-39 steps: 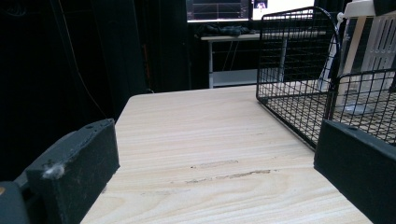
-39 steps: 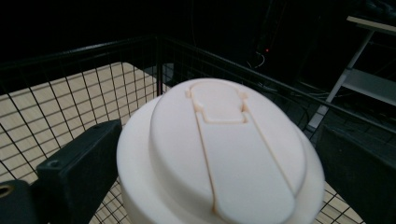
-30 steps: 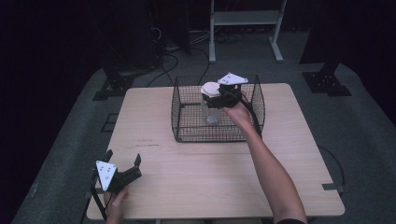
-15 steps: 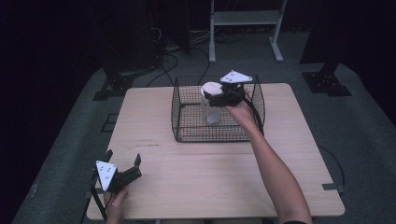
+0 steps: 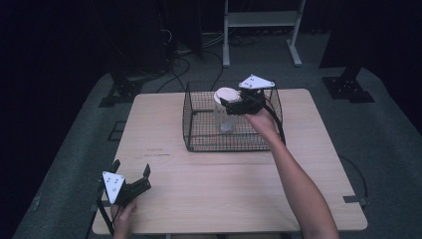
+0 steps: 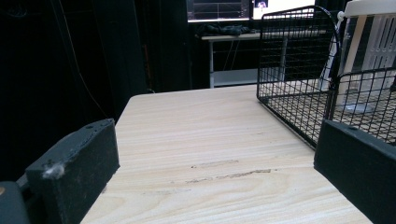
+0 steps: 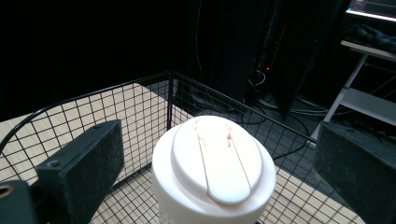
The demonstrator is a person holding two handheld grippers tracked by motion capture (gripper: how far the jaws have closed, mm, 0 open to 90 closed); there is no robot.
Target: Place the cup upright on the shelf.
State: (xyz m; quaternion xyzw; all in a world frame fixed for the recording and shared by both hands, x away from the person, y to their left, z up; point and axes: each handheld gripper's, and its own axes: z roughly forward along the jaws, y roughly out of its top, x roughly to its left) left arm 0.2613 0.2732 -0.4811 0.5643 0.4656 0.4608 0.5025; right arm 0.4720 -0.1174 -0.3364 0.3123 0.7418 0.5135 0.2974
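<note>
Pale wood forms the table (image 5: 209, 194) on which we work, with dark floor and cables around it. At the near left corner our left gripper (image 5: 133, 175) rests low over the tabletop, held by the left hand (image 5: 123, 219); its jaws stand spread, with only bare wood between them, as the left gripper view confirms (image 6: 210, 172). Toward the middle and far side of the table stands a black wire basket (image 5: 199, 144), open at the top. Inside the basket a clear bottle (image 5: 225, 112) with a white lid (image 7: 215, 163) stands upright on the basket's mesh floor. Farther right, our right gripper (image 5: 230, 103) reaches over the basket's rim at lid height, the right forearm (image 5: 298, 189) stretching back to the near edge. In the right gripper view its jaws stand spread on either side of the lid, apart from it and not pinching it.
</note>
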